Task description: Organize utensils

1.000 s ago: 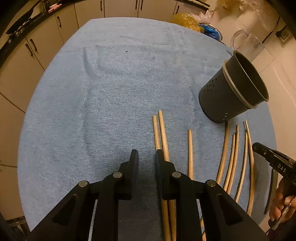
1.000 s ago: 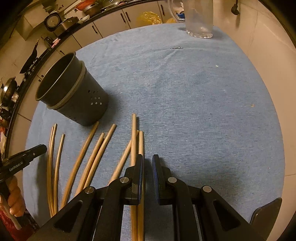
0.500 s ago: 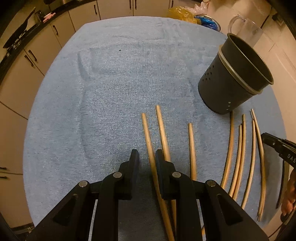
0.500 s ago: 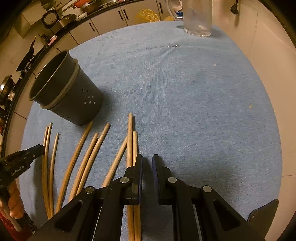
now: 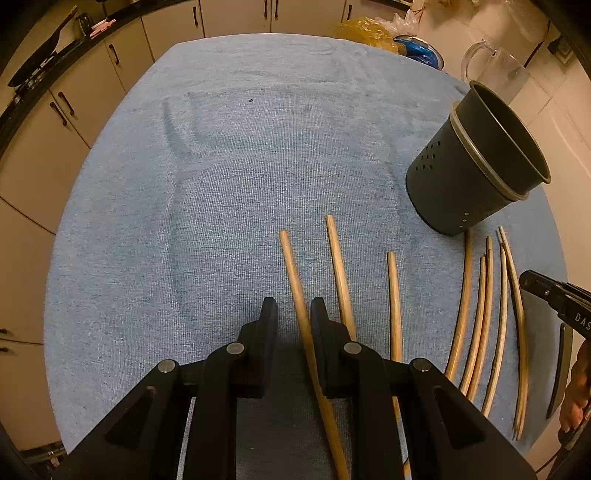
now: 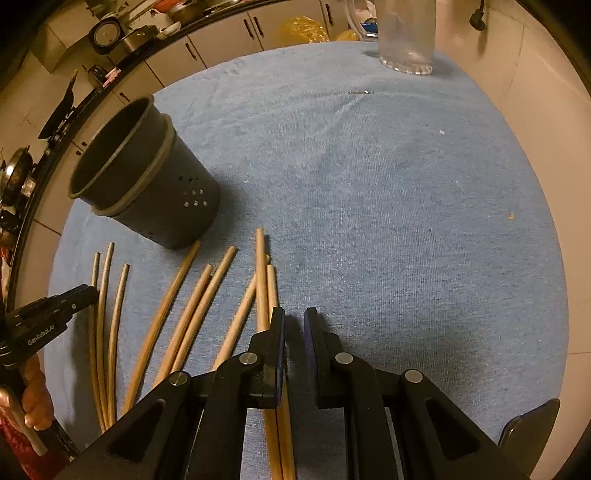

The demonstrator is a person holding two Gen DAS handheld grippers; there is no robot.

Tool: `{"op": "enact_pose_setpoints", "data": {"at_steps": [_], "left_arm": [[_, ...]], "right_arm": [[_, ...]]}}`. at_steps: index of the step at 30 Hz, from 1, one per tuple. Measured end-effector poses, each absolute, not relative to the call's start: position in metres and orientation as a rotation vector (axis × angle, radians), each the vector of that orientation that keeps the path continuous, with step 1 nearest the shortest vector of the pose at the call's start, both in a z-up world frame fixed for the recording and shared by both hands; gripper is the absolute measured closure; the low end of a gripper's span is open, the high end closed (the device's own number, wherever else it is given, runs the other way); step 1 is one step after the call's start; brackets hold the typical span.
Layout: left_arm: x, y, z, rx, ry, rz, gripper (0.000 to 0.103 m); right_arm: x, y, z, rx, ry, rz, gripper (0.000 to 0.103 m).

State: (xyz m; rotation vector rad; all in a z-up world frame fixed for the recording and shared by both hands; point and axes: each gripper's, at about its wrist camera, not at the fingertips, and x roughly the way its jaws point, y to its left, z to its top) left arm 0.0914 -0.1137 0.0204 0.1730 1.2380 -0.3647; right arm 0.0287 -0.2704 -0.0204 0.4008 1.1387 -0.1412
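Note:
Several wooden chopsticks lie on a blue towel (image 5: 221, 184). My left gripper (image 5: 293, 312) is open, its jaws on either side of one chopstick (image 5: 295, 273) that passes between them against the right finger. Others lie to its right (image 5: 393, 295). A dark grey perforated holder (image 5: 476, 173) stands upright and empty at the far right; it also shows in the right wrist view (image 6: 147, 184). My right gripper (image 6: 294, 321) is nearly shut and empty, just right of two chopsticks (image 6: 264, 280) that run under its left finger.
A glass jug (image 6: 406, 33) stands at the towel's far edge. A yellow bag and a blue item (image 5: 424, 55) lie beyond the towel. Cabinets (image 5: 92, 74) lie behind. The towel (image 6: 406, 221) spreads right of the right gripper.
The left gripper has shifted so that one chopstick now lies between its jaws, angled away from its neighbour. The right gripper has hardly moved.

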Motion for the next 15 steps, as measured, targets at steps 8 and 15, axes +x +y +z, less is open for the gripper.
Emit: {"op": "enact_pose_setpoints", "data": {"at_steps": [8, 15], "left_arm": [[0.0905, -0.1119, 0.0200, 0.173, 1.238, -0.365, 0.085], [0.0915, -0.1161, 0.0200, 0.184, 1.236, -0.355, 0.085]], "right_arm": [[0.0252, -0.2653, -0.0206, 0.386, 1.146, -0.124, 0.092], [0.0290, -0.2608, -0.0236, 0.359, 1.155, -0.130, 0.092]]}}
